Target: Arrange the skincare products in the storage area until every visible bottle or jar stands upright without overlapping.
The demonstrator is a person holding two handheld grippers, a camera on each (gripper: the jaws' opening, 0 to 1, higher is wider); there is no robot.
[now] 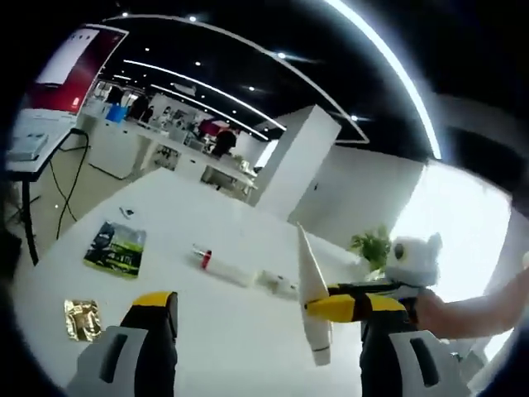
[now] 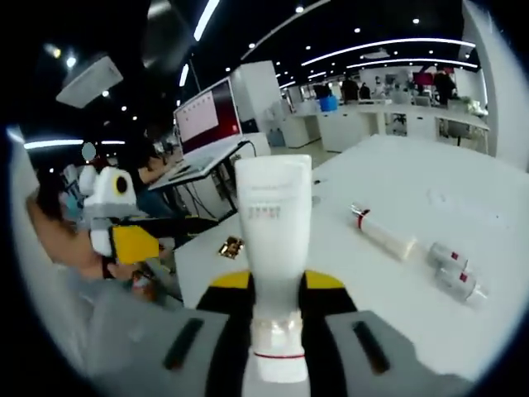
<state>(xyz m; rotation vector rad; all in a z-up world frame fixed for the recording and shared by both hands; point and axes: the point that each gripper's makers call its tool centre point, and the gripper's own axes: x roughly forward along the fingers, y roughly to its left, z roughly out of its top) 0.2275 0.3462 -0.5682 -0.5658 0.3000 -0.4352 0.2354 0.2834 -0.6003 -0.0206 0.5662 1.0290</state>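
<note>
A broad white table [image 2: 463, 190] extends ahead of both grippers. The right gripper [image 2: 277, 289] is clamped on a white squeeze tube [image 2: 273, 240], cap end nearest its camera, held above the table. Beyond it lie a slim white tube with a red band [image 2: 382, 233] and two small white bottles [image 2: 453, 273], all on their sides. The left gripper [image 1: 264, 331] has its jaws apart, holding nothing. A green-and-black printed packet [image 1: 115, 248] and a small gold foil sachet [image 1: 82, 318] lie to its left.

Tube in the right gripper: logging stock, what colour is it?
White tube with a thin red ring near its cap, clearest in the right gripper view.
</note>
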